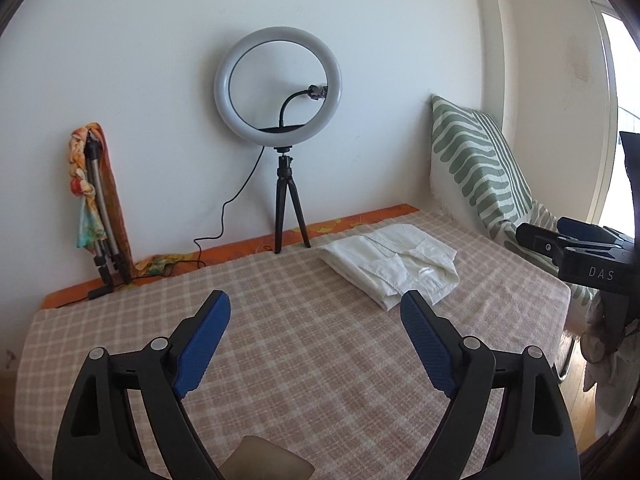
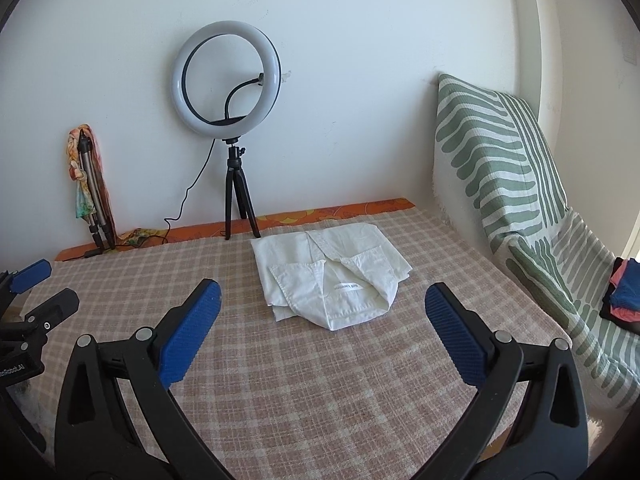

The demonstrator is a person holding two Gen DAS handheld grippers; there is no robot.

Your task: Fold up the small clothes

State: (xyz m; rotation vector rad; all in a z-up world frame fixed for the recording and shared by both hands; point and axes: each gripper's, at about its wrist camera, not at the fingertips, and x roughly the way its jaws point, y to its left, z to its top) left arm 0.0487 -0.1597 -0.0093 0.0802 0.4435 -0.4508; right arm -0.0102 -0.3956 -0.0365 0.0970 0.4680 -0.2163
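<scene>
The left gripper (image 1: 316, 316) is held spread and empty above the checked bed (image 2: 320, 380). A white garment (image 2: 330, 276), folded, lies mid-bed near the ring light (image 2: 228, 80); soft and light, it is best pinched at a hem corner. The right gripper (image 2: 322, 306) is likewise spread, empty.

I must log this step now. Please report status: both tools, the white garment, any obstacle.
Left tool open, empty. Right tool open, empty. White garment lies folded on checked bedcover, untouched. Nothing between tools and garment.

Matt white cloth shirt (image 2: 328, 276)
</scene>
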